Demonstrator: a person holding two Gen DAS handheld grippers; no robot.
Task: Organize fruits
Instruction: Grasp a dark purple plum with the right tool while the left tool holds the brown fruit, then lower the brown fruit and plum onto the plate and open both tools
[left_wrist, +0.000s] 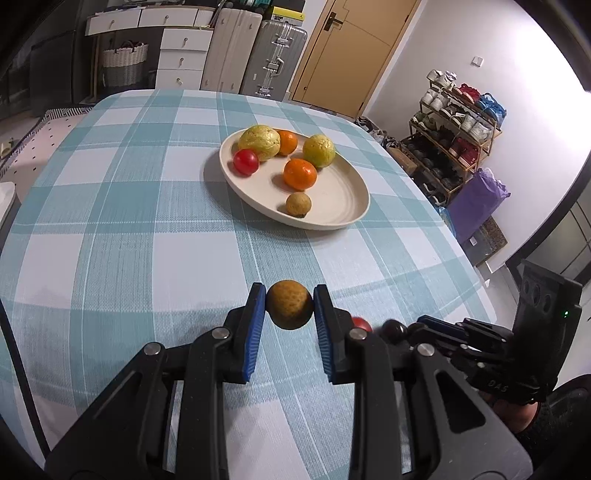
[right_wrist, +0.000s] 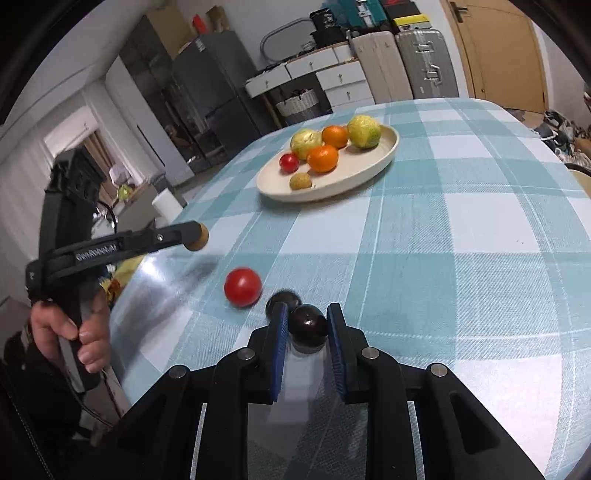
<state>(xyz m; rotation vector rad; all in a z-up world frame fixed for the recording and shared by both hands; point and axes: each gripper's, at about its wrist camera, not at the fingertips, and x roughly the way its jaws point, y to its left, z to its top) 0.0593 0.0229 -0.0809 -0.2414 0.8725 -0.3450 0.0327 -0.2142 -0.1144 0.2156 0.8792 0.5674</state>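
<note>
Left tool (left_wrist: 290, 308) pinches a brown fruit (left_wrist: 289, 304) above the surface (left_wrist: 110, 221), plate (left_wrist: 343, 210) at 12 o'clock. Right tool (right_wrist: 307, 328) straddles a dark plum (right_wrist: 307, 325); grip unclear, tomato (right_wrist: 242, 287) at 10 o'clock.

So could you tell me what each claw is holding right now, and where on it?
The left claw grips a small brown round fruit across its middle, lifted off the cloth. The right claw straddles a dark plum by its sides; whether it is clamped cannot be told.
</note>
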